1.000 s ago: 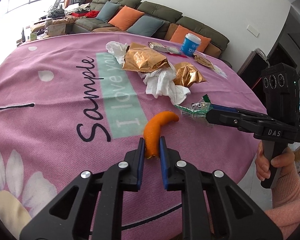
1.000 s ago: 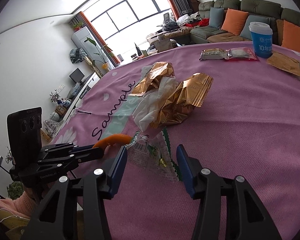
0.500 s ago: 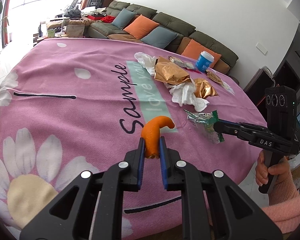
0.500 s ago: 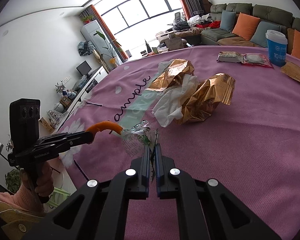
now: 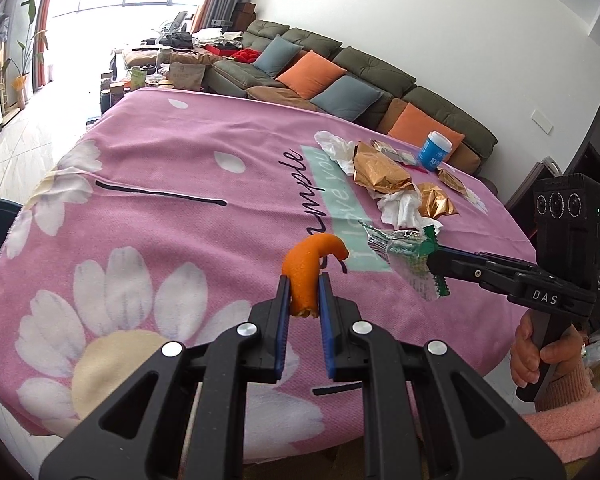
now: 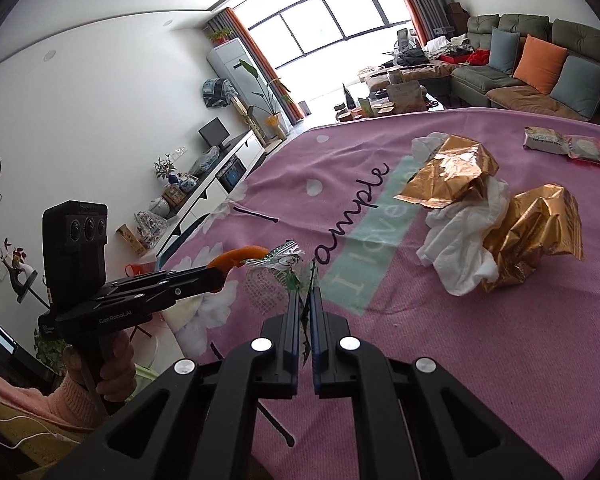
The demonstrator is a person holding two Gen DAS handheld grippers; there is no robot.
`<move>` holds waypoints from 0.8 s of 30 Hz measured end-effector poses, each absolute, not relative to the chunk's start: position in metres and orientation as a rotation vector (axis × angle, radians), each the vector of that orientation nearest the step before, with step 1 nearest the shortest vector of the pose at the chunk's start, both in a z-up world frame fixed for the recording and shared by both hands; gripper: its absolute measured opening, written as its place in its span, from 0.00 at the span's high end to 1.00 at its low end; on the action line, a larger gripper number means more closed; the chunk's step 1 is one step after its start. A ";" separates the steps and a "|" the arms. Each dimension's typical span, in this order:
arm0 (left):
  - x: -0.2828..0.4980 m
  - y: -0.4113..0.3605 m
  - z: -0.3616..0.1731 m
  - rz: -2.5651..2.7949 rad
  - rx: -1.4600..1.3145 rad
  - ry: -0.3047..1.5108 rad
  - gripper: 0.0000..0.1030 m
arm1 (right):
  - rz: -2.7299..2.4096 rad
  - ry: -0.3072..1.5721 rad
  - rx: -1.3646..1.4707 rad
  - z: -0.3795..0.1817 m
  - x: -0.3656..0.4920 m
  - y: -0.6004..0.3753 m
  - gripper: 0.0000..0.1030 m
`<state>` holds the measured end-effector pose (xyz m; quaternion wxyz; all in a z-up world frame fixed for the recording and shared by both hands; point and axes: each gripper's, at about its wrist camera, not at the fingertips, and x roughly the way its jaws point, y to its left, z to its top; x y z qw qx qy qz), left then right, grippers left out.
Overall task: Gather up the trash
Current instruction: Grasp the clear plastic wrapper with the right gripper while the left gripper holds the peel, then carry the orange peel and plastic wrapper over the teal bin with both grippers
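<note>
In the left wrist view, the left gripper (image 5: pixel 303 294) is seen at lower centre, pinching an orange peel (image 5: pixel 310 266) that is held clear of the pink tabletop (image 5: pixel 160 208). A second ago the peel was already clamped in the same way. At right centre the right gripper (image 5: pixel 434 258) is seen side-on, pressed together on a crinkled foil wrapper (image 5: pixel 400 246), which now hangs off the cloth; a second ago it lay on the tabletop between spread fingers. The remaining trash, gold wrappers (image 5: pixel 382 172) and white tissue (image 5: pixel 402 208), is left in a pile at upper right, with a blue cup (image 5: pixel 434 152) beyond it.

In the right wrist view, the right gripper (image 6: pixel 307 312) is at lower centre, its blue pads closed on the wrapper (image 6: pixel 278 268), whose green edge is caught between them. At left centre the left gripper (image 6: pixel 220 278) is shown with the peel (image 6: pixel 240 256) projecting from its tip. The pile of gold wrappers (image 6: pixel 452 176) and tissue (image 6: pixel 460 248) lies at right, well apart from both grippers.

Both grippers are thus loaded and lifted, so a carry to a bin is judged to be next. No bin can be identified with certainty, though a dark rim is visible at the left edge of the left view.
</note>
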<state>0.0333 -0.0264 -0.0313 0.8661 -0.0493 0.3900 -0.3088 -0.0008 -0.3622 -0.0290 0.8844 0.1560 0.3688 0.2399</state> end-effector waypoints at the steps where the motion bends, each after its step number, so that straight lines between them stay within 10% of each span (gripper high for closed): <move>1: 0.033 -0.023 -0.030 -0.638 -0.104 0.812 0.86 | 0.508 0.766 0.324 -0.029 0.001 -0.358 0.96; 24: 0.029 0.050 -0.018 -0.451 -0.171 0.755 0.86 | 0.687 0.761 0.317 -0.016 0.040 -0.286 0.96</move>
